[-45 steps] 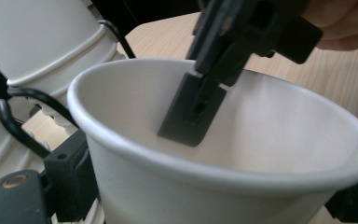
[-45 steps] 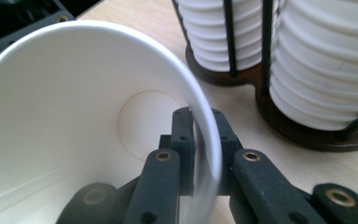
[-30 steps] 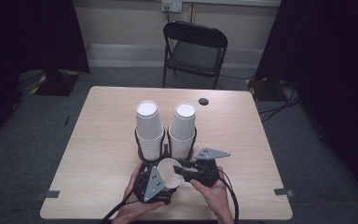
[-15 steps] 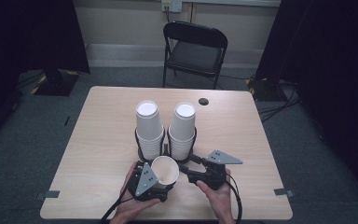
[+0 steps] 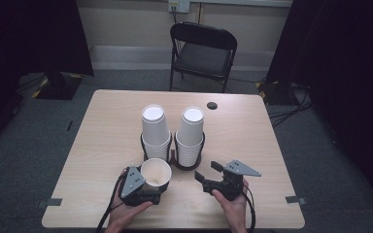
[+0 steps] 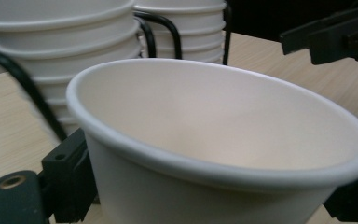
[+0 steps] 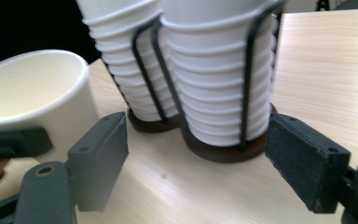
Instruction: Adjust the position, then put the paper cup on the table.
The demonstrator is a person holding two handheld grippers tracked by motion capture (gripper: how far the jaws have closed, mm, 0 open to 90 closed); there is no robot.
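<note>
From above, the left gripper (image 5: pixel 148 187) grips a single paper cup (image 5: pixel 156 172) at the near edge of the bench (image 5: pixel 102 141), just before two cup stacks (image 5: pixel 155 131) in a wire holder. The left gripper view has its jaws clamped on the cup's wall. In the right gripper view, the right gripper (image 7: pixel 205 163) has just been opening and its jaws stand wide, with nothing between them.

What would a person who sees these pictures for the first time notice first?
Probably the two tall stacks of white paper cups, upside down in black wire holders at the middle of the wooden table. In front of them, near the table's front edge, the left gripper holds a single cup with its mouth up, while the right gripper stands open and empty beside it.
</note>
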